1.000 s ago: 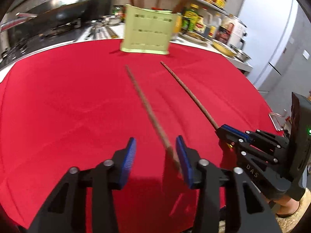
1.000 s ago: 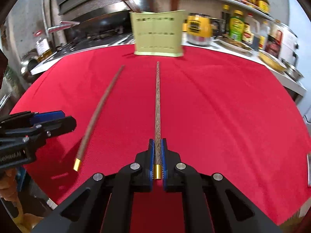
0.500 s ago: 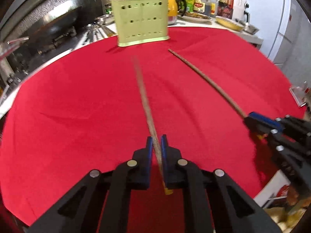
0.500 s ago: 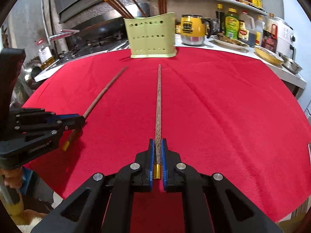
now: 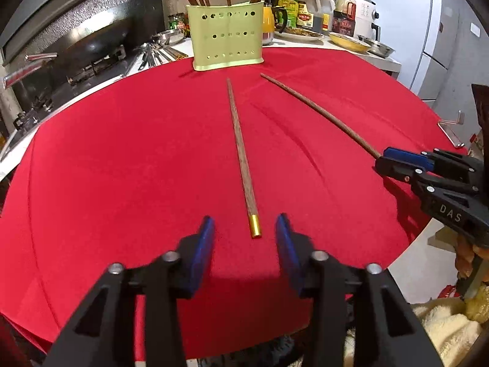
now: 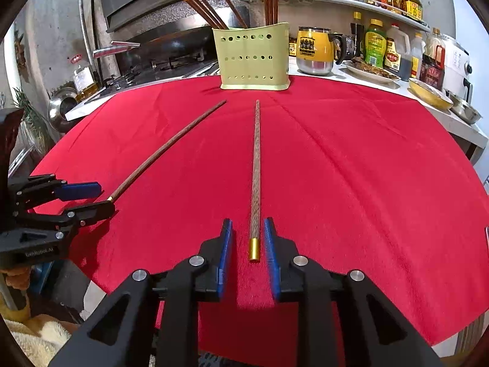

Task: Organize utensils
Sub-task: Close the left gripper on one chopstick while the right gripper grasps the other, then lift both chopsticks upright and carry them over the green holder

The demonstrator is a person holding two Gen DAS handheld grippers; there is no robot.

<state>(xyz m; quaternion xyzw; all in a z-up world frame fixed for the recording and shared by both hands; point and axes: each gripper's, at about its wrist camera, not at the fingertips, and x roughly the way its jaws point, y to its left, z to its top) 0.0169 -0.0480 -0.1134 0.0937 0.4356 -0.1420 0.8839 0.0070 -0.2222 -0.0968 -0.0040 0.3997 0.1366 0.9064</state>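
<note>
Both chopsticks [image 5: 241, 156] [image 6: 255, 177] are released before the holder [image 5: 226, 36]; left gripper [image 5: 244, 244] and right gripper [image 6: 248, 246] are spread apart, regrasping judged likely.

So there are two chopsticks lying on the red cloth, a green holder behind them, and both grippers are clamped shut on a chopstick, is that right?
Not quite. Both grippers are open. The left wrist view shows the left gripper with its jaws spread either side of one chopstick; the right wrist view shows the right gripper likewise around the other chopstick. The rest holds: both lie on the red cloth, green holder behind.
</note>
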